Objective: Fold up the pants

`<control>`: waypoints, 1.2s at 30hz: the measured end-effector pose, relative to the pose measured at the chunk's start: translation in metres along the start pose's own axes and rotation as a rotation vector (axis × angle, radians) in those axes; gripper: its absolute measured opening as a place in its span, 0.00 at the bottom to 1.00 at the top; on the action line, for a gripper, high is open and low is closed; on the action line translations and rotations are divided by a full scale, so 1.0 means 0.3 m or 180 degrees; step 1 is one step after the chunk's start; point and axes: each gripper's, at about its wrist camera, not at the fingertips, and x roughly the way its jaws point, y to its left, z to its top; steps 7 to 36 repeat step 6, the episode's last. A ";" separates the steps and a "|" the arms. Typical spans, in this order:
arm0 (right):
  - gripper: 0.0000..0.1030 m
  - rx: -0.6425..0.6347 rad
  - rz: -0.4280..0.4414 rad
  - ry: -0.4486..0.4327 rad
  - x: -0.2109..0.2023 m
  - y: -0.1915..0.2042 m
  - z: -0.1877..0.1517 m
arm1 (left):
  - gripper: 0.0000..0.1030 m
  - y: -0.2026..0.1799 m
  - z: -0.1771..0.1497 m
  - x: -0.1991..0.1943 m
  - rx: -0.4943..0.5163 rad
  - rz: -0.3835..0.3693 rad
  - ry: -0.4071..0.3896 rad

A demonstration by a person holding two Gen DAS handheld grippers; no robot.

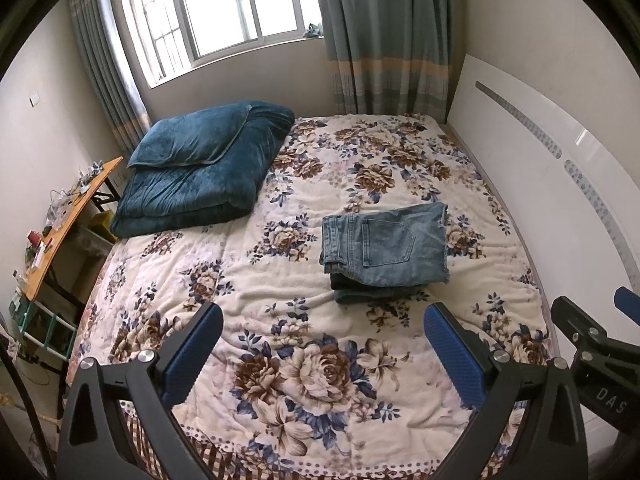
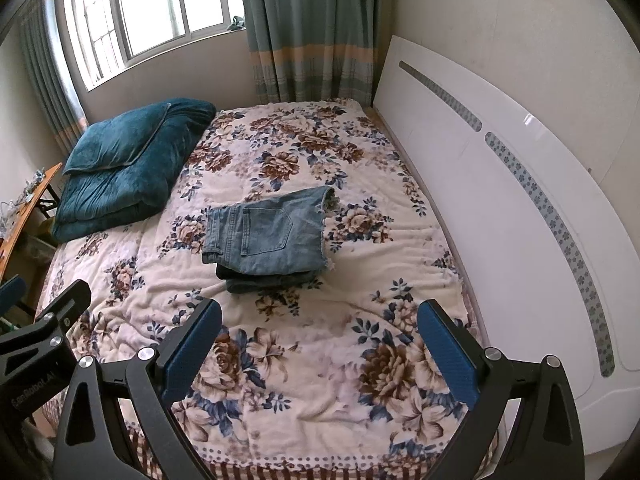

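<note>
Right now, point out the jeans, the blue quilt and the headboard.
jeans point(image 1: 386, 246): left wrist view, on the back pocket of the top layer.
blue quilt point(image 1: 192, 188): left wrist view, on the folded bulk's top face.
headboard point(image 2: 500, 216): right wrist view, on the plain white panel.

I see a bed under a floral cover, a white headboard along its right side. Daylight pours through the barred window between teal curtains. A folded teal quilt lies near a cluttered wooden side table by the pale wall.
</note>
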 end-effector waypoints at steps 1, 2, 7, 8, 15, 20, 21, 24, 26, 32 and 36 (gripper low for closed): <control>0.97 0.0003 -0.0007 -0.0001 -0.002 -0.001 -0.002 | 1.00 0.000 -0.001 -0.001 -0.0002 0.0002 -0.0001; 0.97 0.0004 -0.0007 -0.0004 -0.003 -0.003 -0.003 | 1.00 0.000 -0.001 -0.001 -0.0002 0.0001 -0.0004; 0.97 0.0006 -0.0002 -0.0005 -0.002 -0.002 -0.003 | 1.00 -0.003 0.002 -0.007 -0.0006 0.0000 -0.0014; 0.97 0.0006 -0.0002 -0.0005 -0.002 -0.002 -0.003 | 1.00 -0.003 0.002 -0.007 -0.0006 0.0000 -0.0014; 0.97 0.0006 -0.0002 -0.0005 -0.002 -0.002 -0.003 | 1.00 -0.003 0.002 -0.007 -0.0006 0.0000 -0.0014; 0.97 0.0006 -0.0002 -0.0005 -0.002 -0.002 -0.003 | 1.00 -0.003 0.002 -0.007 -0.0006 0.0000 -0.0014; 0.97 0.0006 -0.0002 -0.0005 -0.002 -0.002 -0.003 | 1.00 -0.003 0.002 -0.007 -0.0006 0.0000 -0.0014; 0.97 0.0006 -0.0002 -0.0005 -0.002 -0.002 -0.003 | 1.00 -0.003 0.002 -0.007 -0.0006 0.0000 -0.0014; 0.97 0.0006 -0.0002 -0.0005 -0.002 -0.002 -0.003 | 1.00 -0.003 0.002 -0.007 -0.0006 0.0000 -0.0014; 0.97 0.0006 -0.0002 -0.0005 -0.002 -0.002 -0.003 | 1.00 -0.003 0.002 -0.007 -0.0006 0.0000 -0.0014; 0.97 0.0006 -0.0002 -0.0005 -0.002 -0.002 -0.003 | 1.00 -0.003 0.002 -0.007 -0.0006 0.0000 -0.0014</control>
